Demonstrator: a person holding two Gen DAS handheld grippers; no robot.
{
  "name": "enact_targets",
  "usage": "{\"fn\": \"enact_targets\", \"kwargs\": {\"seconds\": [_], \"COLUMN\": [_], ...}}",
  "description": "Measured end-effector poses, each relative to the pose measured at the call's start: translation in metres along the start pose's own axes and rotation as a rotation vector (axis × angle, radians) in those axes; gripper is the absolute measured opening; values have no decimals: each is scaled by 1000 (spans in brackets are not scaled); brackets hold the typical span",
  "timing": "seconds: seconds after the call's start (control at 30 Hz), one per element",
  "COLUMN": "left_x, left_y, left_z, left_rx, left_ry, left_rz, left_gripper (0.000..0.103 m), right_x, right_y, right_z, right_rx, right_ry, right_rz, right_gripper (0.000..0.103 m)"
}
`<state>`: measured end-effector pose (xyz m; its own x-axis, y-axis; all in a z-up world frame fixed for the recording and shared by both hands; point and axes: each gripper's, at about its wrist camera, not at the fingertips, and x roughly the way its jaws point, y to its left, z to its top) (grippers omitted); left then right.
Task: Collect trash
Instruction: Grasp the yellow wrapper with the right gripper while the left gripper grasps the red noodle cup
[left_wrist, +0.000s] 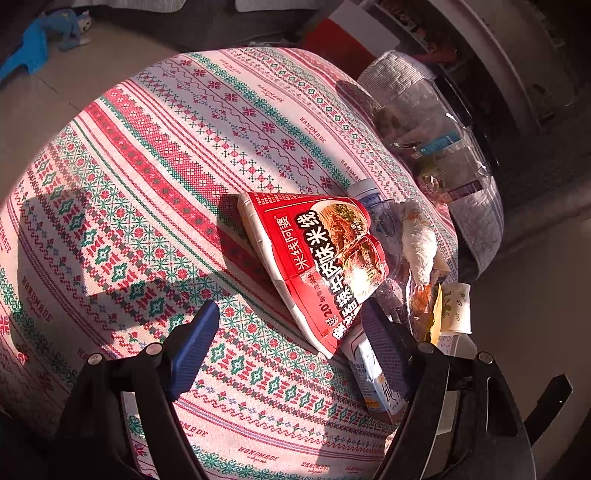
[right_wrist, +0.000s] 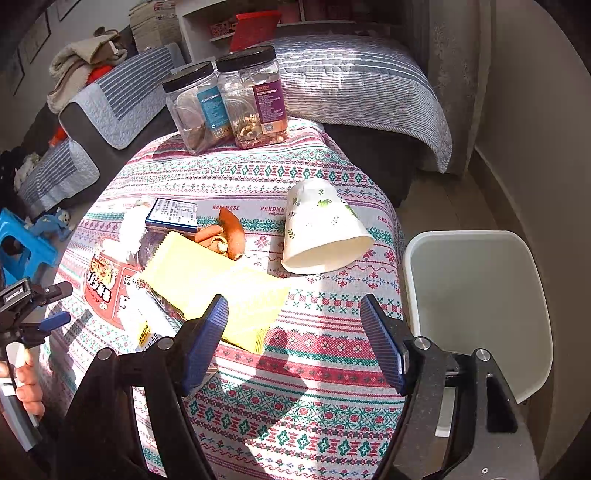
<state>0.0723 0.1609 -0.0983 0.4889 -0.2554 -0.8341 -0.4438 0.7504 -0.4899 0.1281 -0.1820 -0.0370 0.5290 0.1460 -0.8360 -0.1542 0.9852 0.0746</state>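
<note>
Left wrist view: the left gripper (left_wrist: 290, 332) hangs over the cloth-covered desk (left_wrist: 155, 155) with its jaws spread wide and nothing between them. One red noodle packet (left_wrist: 314, 258) lies just ahead of the right finger, overlapping a heap of trash: one clear plastic bottle (left_wrist: 373, 201) mostly hidden behind the packet, one crumpled tissue (left_wrist: 417, 243), and one small carton (left_wrist: 373, 384) partly covered by the finger. Two clear jars (left_wrist: 436, 144) at the far edge are hard to make out in shadow. Right wrist view: the right gripper (right_wrist: 293, 343) also has its jaws wide apart and empty, above the desk's near edge. One yellow wrapper (right_wrist: 207, 280) lies touching the left fingertip, over the red packet. Behind it sit orange peel pieces (right_wrist: 229, 234), their count unclear, and one dark blue box (right_wrist: 173, 214). One paper cup (right_wrist: 321, 229) lies on its side, apart from the heap. One white bin (right_wrist: 476, 295) stands beside the desk on the right, its lower part cut off by the gripper.
</note>
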Motion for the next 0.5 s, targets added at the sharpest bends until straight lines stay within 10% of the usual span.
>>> {"fn": "enact_targets", "kwargs": {"seconds": [0.5], "left_x": [21], "left_y": [-5], "left_z": [1], "left_rx": [-3], "left_ry": [34], "left_rz": [-22], "left_gripper": [68], "right_x": [32], "right_y": [81], "right_z": [-5], "right_rx": [-261], "right_ry": [18], "right_rz": [27], "right_gripper": [70]}}
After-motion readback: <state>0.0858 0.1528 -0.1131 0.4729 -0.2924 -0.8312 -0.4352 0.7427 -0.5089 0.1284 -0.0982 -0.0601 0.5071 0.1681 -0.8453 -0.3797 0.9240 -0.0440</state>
